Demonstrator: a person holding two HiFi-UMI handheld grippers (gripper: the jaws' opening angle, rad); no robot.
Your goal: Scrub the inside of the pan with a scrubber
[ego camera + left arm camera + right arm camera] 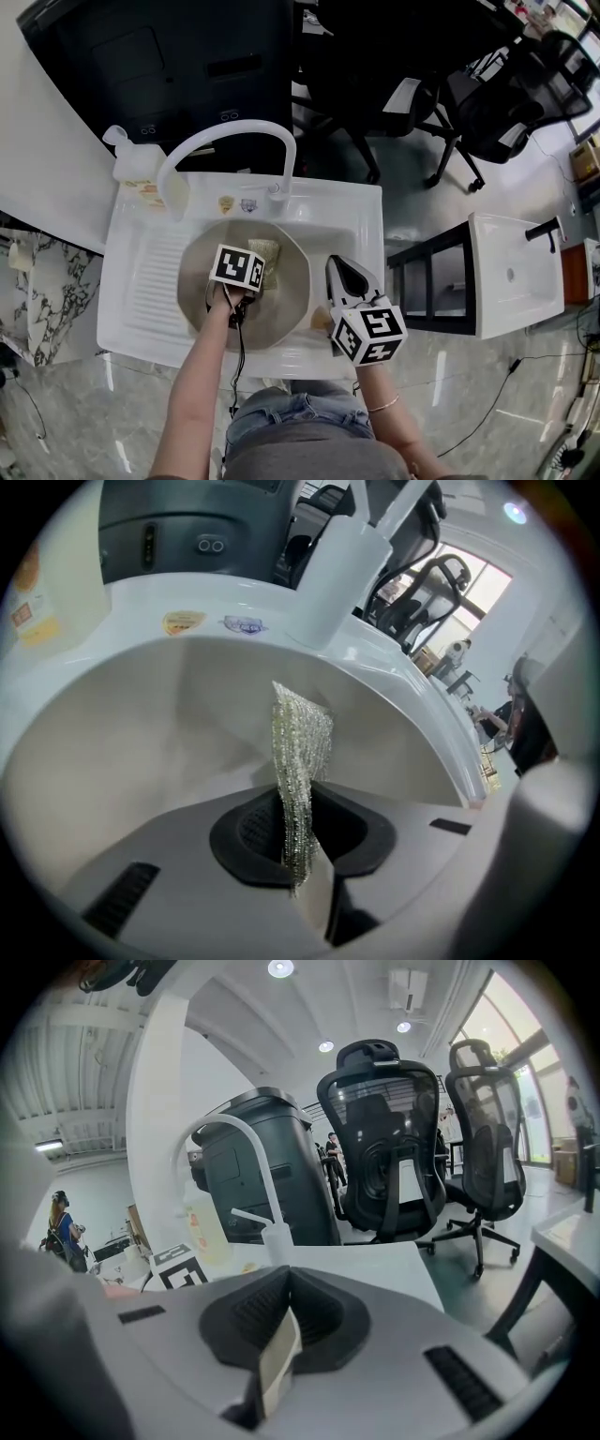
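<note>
A beige pan [292,281] is seen lying in a white sink [361,211]. A mesh scrubber [298,761] is pinched in the closed left tongs [302,850] over it. The right tongs [277,1354] are closed on nothing, just to the right. Left unbraced, the pan could be slid by scrubbing.

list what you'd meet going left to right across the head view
soap bottle → left tool with the scrubber → right tool → black shelf frame → second white sink

Sink stickers [226,203], bottle label [36,621], unreadable
</note>
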